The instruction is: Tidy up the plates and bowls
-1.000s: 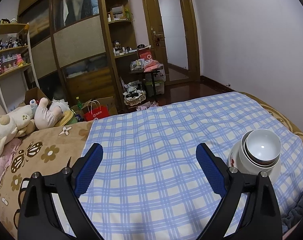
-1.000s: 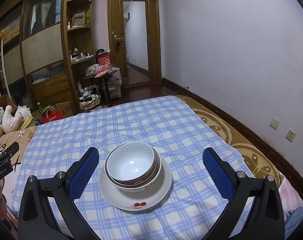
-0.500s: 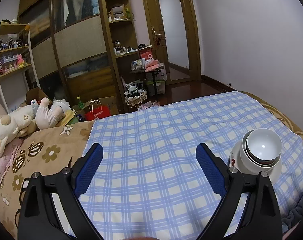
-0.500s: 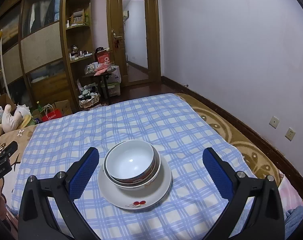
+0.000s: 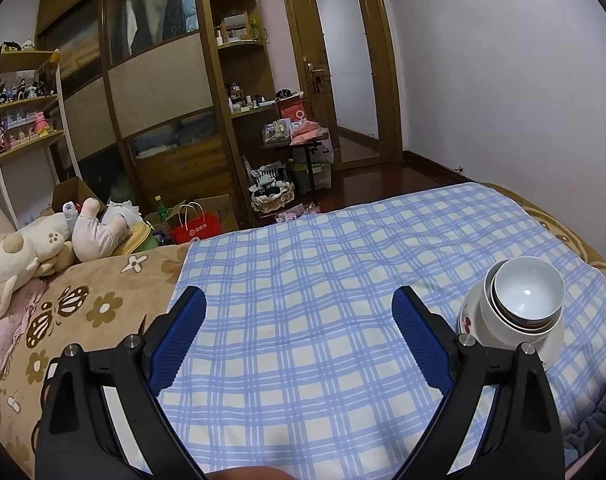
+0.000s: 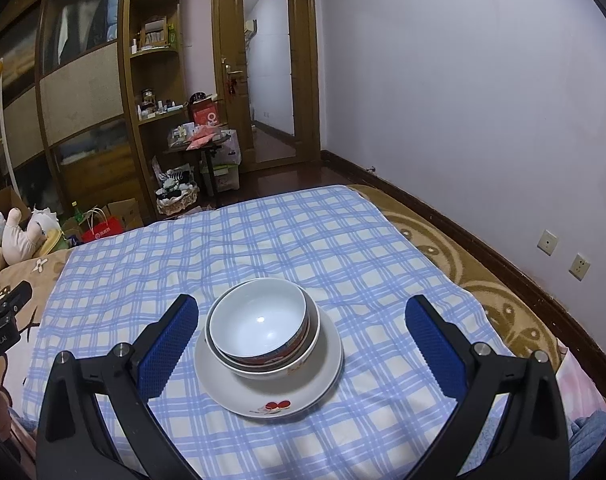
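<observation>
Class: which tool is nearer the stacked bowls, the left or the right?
Right. The right tool is open with the bowls straight ahead between its fingers. The left tool, also open, faces bare cloth, with the bowls off to its right.

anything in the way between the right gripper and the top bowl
Nothing visible. The right gripper is open, its jaws spread wider than the stack, and the top bowl sits straight ahead between them, nested in a larger bowl on the plate. Only bare checked cloth surrounds it.
</observation>
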Motion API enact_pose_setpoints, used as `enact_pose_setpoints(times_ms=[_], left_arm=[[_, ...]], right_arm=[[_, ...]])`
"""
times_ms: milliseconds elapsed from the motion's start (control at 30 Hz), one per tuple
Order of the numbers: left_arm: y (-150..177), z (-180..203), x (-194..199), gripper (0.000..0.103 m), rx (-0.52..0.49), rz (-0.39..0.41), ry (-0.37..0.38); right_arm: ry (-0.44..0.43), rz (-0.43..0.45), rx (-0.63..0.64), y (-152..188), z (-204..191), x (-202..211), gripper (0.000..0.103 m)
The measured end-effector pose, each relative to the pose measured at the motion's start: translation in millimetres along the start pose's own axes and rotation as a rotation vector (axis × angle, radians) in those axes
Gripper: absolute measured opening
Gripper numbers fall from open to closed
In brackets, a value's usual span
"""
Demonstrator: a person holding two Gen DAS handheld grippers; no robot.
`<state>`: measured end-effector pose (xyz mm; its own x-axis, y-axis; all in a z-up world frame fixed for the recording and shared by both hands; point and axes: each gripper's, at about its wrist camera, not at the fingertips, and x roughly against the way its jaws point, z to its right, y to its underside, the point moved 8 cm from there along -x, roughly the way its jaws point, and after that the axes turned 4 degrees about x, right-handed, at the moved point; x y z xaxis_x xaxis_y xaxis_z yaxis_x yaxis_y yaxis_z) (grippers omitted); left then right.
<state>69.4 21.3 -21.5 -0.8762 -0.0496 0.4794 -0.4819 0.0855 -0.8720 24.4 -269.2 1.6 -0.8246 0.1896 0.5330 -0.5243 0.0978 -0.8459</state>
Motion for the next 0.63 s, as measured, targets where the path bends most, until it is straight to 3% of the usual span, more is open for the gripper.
enact_pose_setpoints(times_ms=[633], left_arm=[[2.7, 3.7, -4.0, 0.093, 0.017, -0.028, 0.021]], right_arm=[[0.0, -0.003, 0.0, -0.4, 0.6, -1.1, 0.103]])
